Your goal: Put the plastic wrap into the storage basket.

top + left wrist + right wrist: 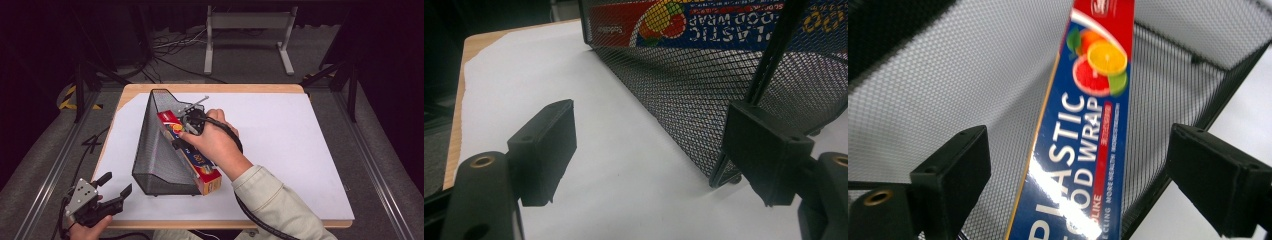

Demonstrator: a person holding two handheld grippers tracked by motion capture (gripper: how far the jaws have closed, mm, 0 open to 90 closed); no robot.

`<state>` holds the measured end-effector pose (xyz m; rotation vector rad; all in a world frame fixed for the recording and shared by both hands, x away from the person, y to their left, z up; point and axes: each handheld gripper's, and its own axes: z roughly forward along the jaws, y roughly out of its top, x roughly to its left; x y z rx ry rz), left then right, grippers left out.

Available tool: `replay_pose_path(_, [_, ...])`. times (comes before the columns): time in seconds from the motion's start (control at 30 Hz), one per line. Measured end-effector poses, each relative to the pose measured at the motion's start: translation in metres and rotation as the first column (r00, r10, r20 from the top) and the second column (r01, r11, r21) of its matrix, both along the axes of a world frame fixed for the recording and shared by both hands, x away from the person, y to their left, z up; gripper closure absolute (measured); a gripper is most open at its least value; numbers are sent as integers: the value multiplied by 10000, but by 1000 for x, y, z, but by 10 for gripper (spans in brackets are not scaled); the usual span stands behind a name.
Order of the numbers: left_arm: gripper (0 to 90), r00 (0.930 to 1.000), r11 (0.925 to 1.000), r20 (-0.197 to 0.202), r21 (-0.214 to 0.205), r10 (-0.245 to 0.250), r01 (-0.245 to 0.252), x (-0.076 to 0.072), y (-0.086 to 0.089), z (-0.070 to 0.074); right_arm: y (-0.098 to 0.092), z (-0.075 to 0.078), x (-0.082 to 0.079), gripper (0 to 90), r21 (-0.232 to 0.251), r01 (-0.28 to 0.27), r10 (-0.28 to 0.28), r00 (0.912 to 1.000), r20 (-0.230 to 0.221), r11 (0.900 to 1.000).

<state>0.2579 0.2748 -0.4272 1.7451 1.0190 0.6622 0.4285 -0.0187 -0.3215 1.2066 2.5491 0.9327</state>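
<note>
A plastic wrap box lies lengthwise in the mesh holder, one end jutting toward the bench's near edge. Right gripper jaws gape wide above it, gripping nothing; left gripper, also wide and empty, waits at the near-left corner.

The plastic wrap box runs off the bottom edge in the right gripper view, its lowest lettering cut and washed by glare. From above, the right gripper is mostly hidden behind the hand. The mesh basket possibly hides the box's far side.
</note>
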Motion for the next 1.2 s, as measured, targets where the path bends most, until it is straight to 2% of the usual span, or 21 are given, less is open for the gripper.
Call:
replay_pose_path(0.07, [228,10000,10000,20,0,7,-7,0,0,0,-5,4,0,117,369,-226,214,9992,331,9991])
replay_pose_path(0.1, [228,10000,10000,20,0,7,-7,0,0,0,-5,4,0,117,369,-226,214,9992,331,9991])
replay_pose_path(0.13, [228,10000,10000,22,-2,12,-12,0,0,0,-8,6,-1,117,495,-473,446,9975,550,9977])
replay_pose_path(0.23, [228,10000,10000,42,32,-19,19,1,-1,0,-18,12,-2,119,956,-774,670,9919,1079,9924])
replay_pose_path(0.27, [228,10000,10000,58,22,-27,27,1,-1,0,-22,15,-3,132,1105,-816,691,9913,1124,9905])
replay_pose_path(0.4, [228,10000,10000,50,-26,0,1,2,0,0,-35,27,-7,141,1586,-1228,951,9805,1718,9797])
replay_pose_path(0.47, [227,10000,10000,50,-27,-14,15,2,-1,0,-42,33,-9,141,1827,-1383,1053,9781,1795,9734])
replay_pose_path(0.57, [228,10000,10000,71,-15,-57,57,3,-1,0,-52,39,-12,144,1977,-1761,1322,9672,2169,9643])
replay_pose_path(0.77, [227,9999,10000,73,-8,-76,76,4,-2,1,-70,49,-22,144,2091,-2202,1708,9580,2305,9528])
replay_pose_path(0.87, [228,10000,10000,57,-6,-75,75,3,-2,1,-81,51,-26,143,2139,-2317,1826,9568,2264,9490])
replay_pose_path(1.0, [228,9999,10000,65,20,-77,76,3,-2,1,-99,51,-31,148,2089,-2341,1881,9576,2183,9495])
replay_pose_path(1.1, [228,10000,10000,55,31,-60,60,3,-3,1,-116,50,-37,147,1912,-2414,1968,9542,2252,9514])
replay_pose_path(1.2, [228,10000,10000,47,62,-54,54,3,-3,1,-133,50,-43,147,2066,-2536,2026,9496,2391,9450])
